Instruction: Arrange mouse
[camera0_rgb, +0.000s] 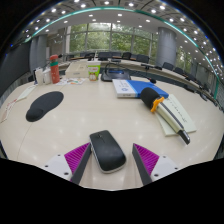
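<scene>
Gripper view: mouse (108, 150) lying between released fingers.

Resting on the pale table (90, 118), with gaps showing either side toward the purple pads (76, 155) of the gripper (110, 158); black mousepad (44, 105) sitting at 10 o'clock, orange-capped marker (163, 110) at 2 o'clock.

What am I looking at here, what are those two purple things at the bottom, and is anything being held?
This is one picture, taken by a wide-angle camera riding on a hand-held tool, a pair of tongs that a person carries; there is no robot arm. The purple things are pads on the tongs' two fingers. A black mouse lies on the table between the fingers, with a gap at each side, so it is not gripped: the tongs are open. Farther off lie a black mousepad, a blue book and a white device with an orange part. Bottles stand at the far edge, with office desks beyond.
</scene>
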